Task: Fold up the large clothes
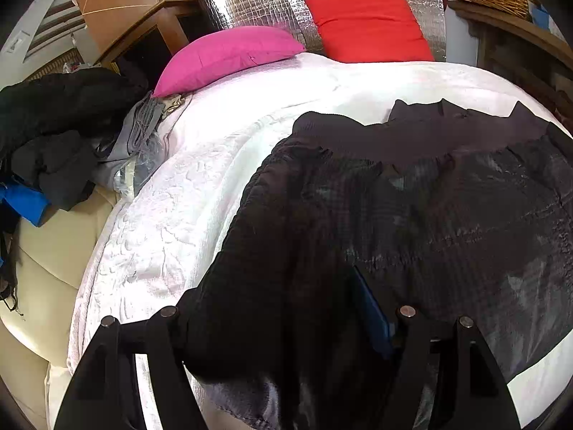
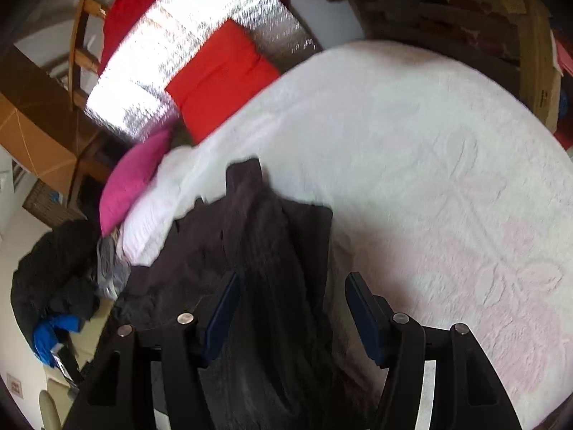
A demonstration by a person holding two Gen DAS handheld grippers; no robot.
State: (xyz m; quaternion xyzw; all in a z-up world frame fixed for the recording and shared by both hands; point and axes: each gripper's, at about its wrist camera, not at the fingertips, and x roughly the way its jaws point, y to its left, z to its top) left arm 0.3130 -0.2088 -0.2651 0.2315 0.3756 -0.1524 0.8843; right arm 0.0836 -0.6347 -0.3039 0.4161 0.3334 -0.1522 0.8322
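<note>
Left wrist view: a dark garment [image 1: 412, 197] lies spread on the white bedspread [image 1: 200, 186], its far edge toward 12 o'clock, bare quilt running to 9 o'clock, where a clothes pile [image 1: 57, 136] sits beyond the bed's rim. Pink pillow [image 1: 225, 57] and red cushion [image 1: 369, 25] line the head. The left gripper [image 1: 286, 322] appears clamped on a bunched fold, one pad hidden. The right gripper [image 2: 292, 319], in a blurred frame, stands wide apart, straddling a ridge of cloth.
</note>
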